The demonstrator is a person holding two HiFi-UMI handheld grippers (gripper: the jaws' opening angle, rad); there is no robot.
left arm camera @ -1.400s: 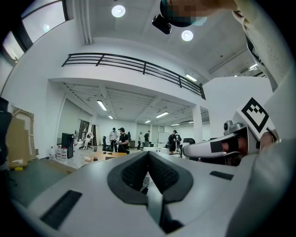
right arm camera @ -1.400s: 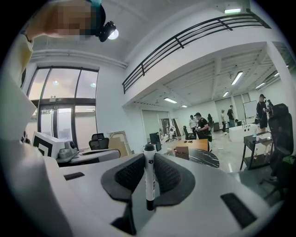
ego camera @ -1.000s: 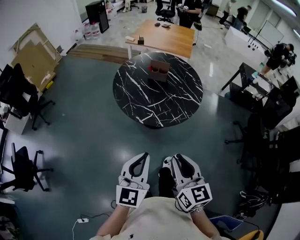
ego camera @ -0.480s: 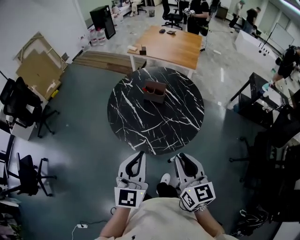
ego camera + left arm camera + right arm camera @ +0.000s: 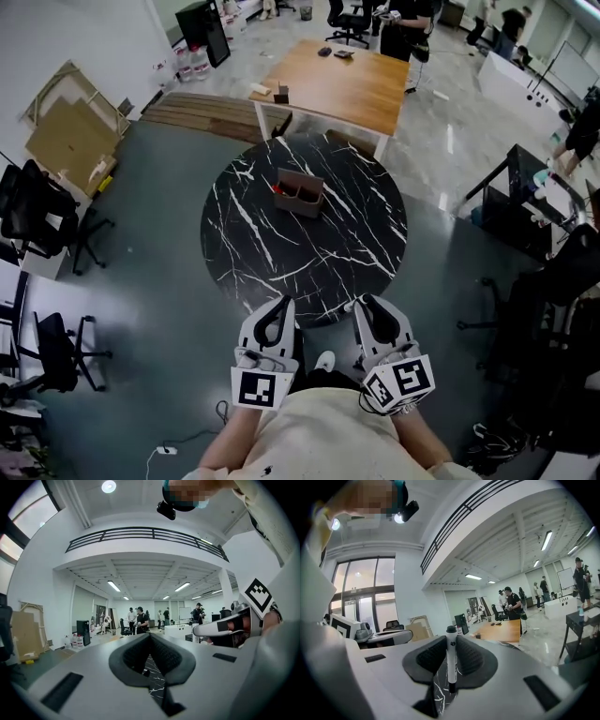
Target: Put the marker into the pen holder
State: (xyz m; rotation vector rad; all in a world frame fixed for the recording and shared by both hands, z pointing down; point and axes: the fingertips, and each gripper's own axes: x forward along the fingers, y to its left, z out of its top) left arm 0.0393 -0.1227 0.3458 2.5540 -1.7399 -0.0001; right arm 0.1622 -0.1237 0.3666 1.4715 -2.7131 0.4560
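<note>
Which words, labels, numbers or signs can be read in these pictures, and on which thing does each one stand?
No word or number is readable in any view.
The marker in the right claw: a small dark print on its white barrel, too small to read.
The cube on the left claw and the cube on the right claw: black-and-white square patterns only, no letters.

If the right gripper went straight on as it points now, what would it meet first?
Probably the table, its near edge just ahead of the right gripper and its marker; height is unclear, so it might pass over the top.
</note>
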